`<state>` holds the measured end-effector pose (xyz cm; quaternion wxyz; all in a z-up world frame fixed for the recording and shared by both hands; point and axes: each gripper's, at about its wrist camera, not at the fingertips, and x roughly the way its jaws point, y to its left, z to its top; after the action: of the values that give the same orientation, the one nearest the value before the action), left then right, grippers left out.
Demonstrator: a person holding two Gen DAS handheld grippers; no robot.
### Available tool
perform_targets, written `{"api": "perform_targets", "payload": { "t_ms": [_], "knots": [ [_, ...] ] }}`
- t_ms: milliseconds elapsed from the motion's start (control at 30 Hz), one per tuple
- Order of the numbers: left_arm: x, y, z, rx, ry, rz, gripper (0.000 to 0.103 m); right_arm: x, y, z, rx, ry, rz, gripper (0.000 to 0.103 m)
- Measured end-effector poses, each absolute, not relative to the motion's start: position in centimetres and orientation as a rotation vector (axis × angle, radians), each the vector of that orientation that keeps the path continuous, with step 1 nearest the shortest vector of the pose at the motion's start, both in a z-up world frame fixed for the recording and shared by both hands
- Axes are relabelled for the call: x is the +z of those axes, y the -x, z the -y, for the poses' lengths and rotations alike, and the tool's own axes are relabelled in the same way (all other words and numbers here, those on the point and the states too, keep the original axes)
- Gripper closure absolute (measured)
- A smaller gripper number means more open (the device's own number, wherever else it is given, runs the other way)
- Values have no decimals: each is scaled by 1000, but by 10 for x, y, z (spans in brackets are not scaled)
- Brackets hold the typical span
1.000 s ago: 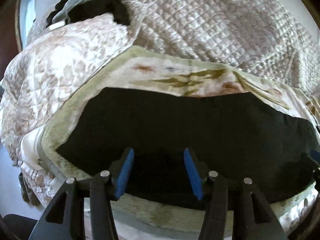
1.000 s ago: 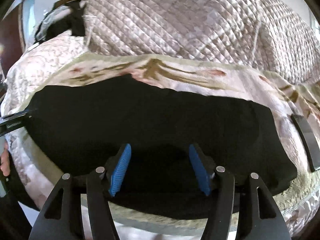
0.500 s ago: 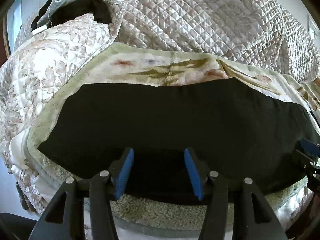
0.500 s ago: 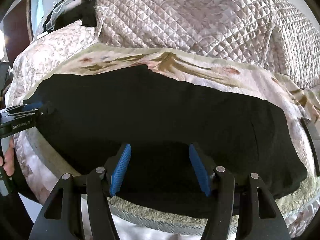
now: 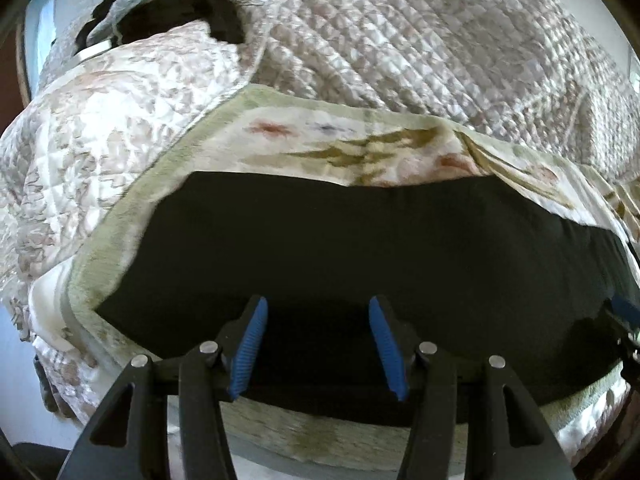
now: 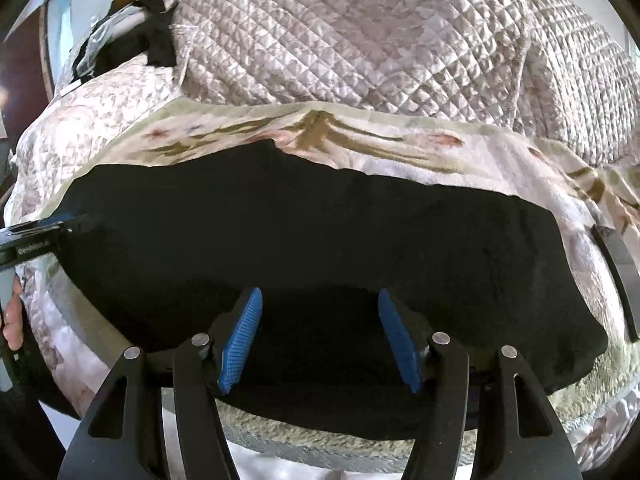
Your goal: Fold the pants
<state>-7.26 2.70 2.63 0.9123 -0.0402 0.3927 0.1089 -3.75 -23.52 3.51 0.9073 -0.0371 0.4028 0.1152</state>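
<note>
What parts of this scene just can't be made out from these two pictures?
- Left wrist view: the near edge of the black pants is hidden behind the left hand-held gripper.
- Right wrist view: the near edge of the pants is hidden there too, behind the right hand-held gripper.
- Both views: folds and seams in the pants are too dark to see.
- Dark pile at the far corner: too small to identify.
- Strap-like dark item: cut off by the right edge.

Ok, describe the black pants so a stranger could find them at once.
Start at the bed's big quilted bedspread. In front of it lies a floral fleece blanket, and the black pants lie flat across that: the only plain dark cloth among pale patterned bedding.
</note>
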Motion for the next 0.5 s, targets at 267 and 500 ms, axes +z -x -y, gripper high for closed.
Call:
{"api": "perform_targets", "payload": {
  "t_ms": [267,500],
  "knots": [
    [44,75,-103,383,165,-777,40,38,40,235,240,65,-826,42],
    [22,70,-132,408,217,-851,31,37,39,229,252,67,-825,42]
  ]
}}
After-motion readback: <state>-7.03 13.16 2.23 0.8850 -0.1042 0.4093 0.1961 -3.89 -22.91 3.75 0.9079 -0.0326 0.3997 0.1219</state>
